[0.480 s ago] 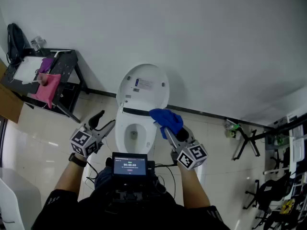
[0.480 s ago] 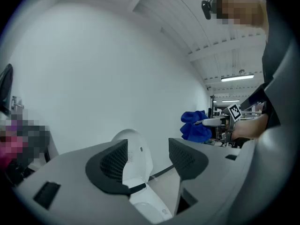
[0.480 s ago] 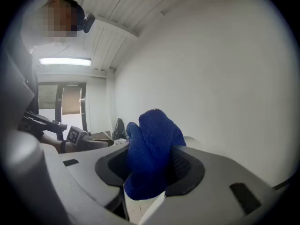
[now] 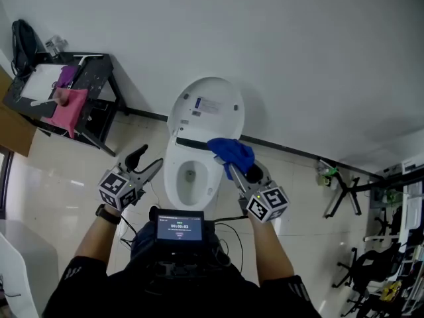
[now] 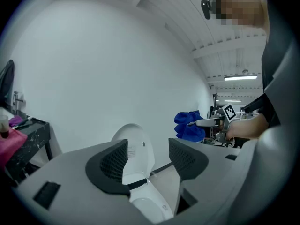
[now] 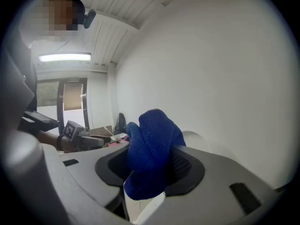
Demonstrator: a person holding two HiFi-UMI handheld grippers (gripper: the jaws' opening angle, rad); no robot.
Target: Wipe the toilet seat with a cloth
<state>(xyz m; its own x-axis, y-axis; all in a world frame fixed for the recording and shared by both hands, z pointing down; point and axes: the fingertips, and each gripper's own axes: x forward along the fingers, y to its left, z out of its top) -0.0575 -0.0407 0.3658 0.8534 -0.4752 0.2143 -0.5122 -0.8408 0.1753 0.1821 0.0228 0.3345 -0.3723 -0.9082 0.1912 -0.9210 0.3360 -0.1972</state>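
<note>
Tiled floor, toilet; rt claw grips cloth.

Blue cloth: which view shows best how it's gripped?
Right gripper view: the blue cloth fills mid-frame, pinched between the jaws of the right gripper, with its weave visible. The head view shows it only as a small bunch by the hinge end of the toilet. The left gripper view shows it small, off to the right.
</note>
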